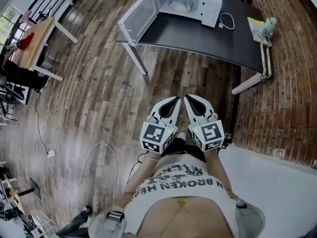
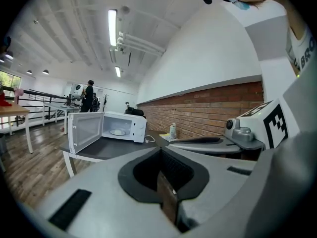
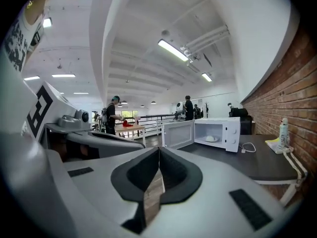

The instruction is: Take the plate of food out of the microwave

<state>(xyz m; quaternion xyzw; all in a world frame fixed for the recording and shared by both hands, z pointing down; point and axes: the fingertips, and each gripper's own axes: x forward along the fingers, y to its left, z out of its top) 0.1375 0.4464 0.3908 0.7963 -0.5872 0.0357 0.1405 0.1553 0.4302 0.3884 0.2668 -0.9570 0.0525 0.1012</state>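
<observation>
A white microwave (image 1: 190,1) stands on a dark table (image 1: 198,36), and its door (image 1: 136,14) is swung open to the left. Inside lies a white plate of food (image 1: 179,4), also in the left gripper view (image 2: 118,132) and the right gripper view (image 3: 210,139). Both grippers are held side by side close to the person's body, well short of the table. My left gripper (image 1: 177,99) is shut with nothing in it, its jaws meeting in one line (image 2: 159,152). My right gripper (image 1: 187,98) is likewise shut and empty (image 3: 158,151).
A bottle (image 1: 270,26), a yellow sheet (image 1: 255,27) and the microwave's cord (image 1: 228,20) lie on the table's right part, next to a brick wall (image 1: 282,98). A wooden table (image 1: 34,41) stands far left. A cable (image 1: 94,155) runs over the wood floor. People (image 3: 113,114) stand far off.
</observation>
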